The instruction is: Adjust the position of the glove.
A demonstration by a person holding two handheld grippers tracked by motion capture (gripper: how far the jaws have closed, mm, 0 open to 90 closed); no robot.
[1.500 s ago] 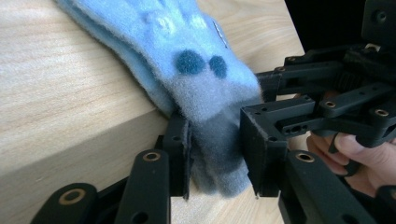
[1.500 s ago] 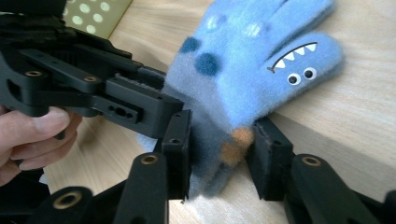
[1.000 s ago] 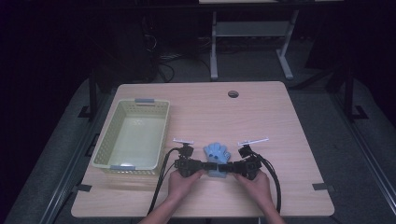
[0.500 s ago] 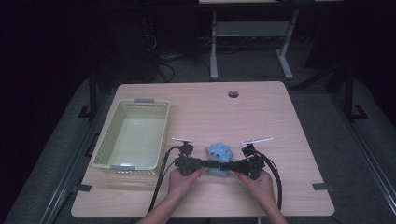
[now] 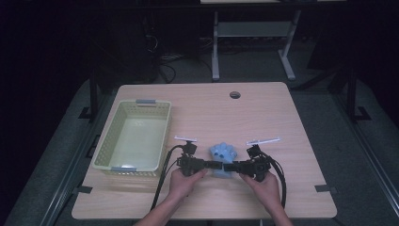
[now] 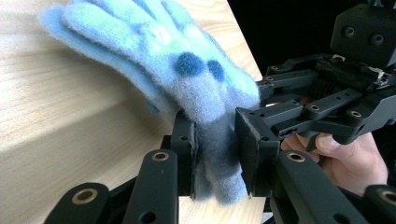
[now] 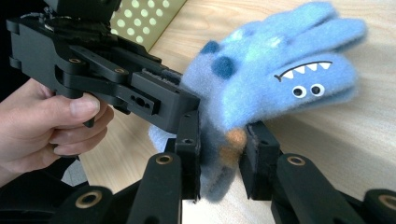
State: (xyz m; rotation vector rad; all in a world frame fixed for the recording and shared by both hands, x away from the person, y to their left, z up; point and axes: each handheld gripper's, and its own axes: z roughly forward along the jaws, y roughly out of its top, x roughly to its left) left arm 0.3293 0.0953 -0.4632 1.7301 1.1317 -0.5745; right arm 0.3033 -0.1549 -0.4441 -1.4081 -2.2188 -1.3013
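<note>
light: dim room, table lit | focus: near fingers soft | shadows: soft

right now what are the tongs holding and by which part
Both tongs, left and right, pinch the fuzzy blue monster glove by its cuff end, one from each side.

Table (image 5: pixel 263 113): centre of frame. Basket (image 5: pixel 103 153): on table, left-centre. Glove (image 5: pixel 223 151): lower centre, right of basket, btwn left gripper (image 5: pixel 214 165) and right gripper (image 5: pixel 229 166). Cable hole (image 5: pixel 235 94): upper centre, behind glove. Desk frame (image 5: pixel 254 33): top, behind table.
</note>
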